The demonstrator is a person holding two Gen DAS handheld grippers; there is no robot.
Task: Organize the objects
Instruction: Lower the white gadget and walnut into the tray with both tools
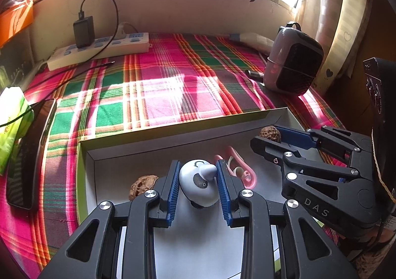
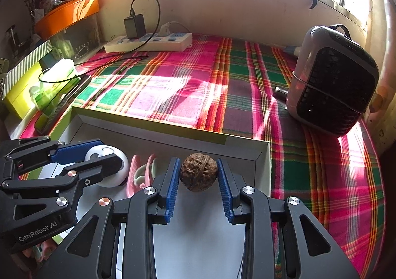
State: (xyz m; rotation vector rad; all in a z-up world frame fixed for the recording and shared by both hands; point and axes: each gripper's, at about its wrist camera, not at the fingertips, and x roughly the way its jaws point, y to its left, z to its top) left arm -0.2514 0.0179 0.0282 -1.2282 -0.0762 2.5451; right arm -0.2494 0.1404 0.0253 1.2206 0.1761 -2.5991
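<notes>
Left wrist view: the left claw is clenched on a white earbud-like gadget, blue pads touching both its sides, over the white floor of the shallow box.
Right wrist view: the right claw grasps a brown walnut between its pads, near the box's far right corner at 1 o'clock of the claw.
Beside the gadget: a pink clip lies on the box floor at 2 o'clock of the left claw; a second walnut sits at 9 o'clock, just beside the left finger.
Box on surface: the box rests on the plaid cloth; both held things are inside its walls.
Doing it well: my judgement is that each item should be lowered until it rests on the floor before the pads part, and the round walnut let go gently, since it may roll toward the clip.
Count: two walnuts, one gadget, one pink clip seen from the left; in the right view it looks like two clips, I cannot tell; one box.
Farther out: a power strip at 11 o'clock, a grey speaker-like unit at 2 o'clock.
</notes>
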